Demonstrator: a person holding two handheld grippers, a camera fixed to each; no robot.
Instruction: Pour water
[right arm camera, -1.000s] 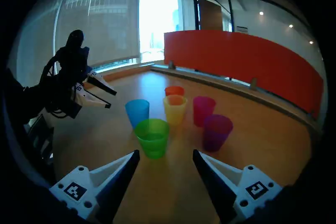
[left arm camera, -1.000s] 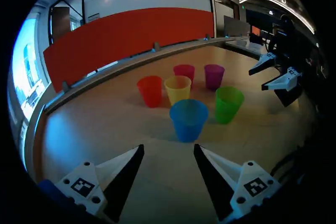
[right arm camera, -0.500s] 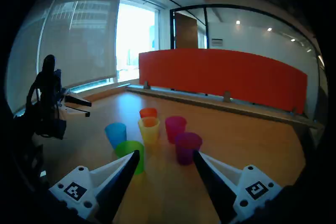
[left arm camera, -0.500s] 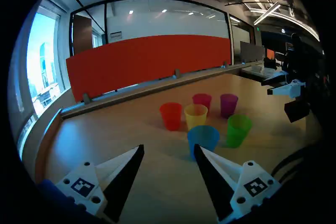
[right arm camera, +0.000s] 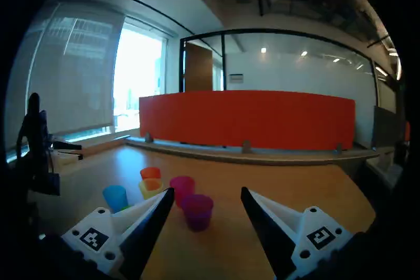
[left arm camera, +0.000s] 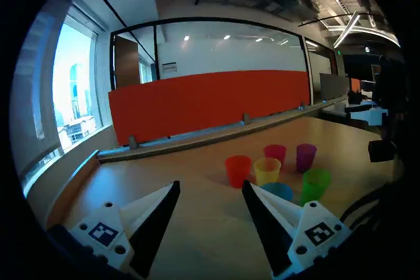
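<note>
The left tongs (left arm camera: 210, 184) and the right tongs (right arm camera: 207, 190) both point out across the wooden surface (left arm camera: 173, 167), each spread wide with nothing between its fingers. The cups stand bunched together in the open middle of the surface, well short of its far edge, where an orange screen (left arm camera: 210, 101) runs. Seen from the left gripper view, the pink cup (left arm camera: 274, 153) and purple cup (left arm camera: 306, 156) are farthest, the red cup (left arm camera: 238, 170) and yellow cup (left arm camera: 266, 170) sit just before them, and the blue cup (left arm camera: 278, 190) and green cup (left arm camera: 315, 185) are nearest, the blue one half hidden behind a finger of the left tongs.
</note>
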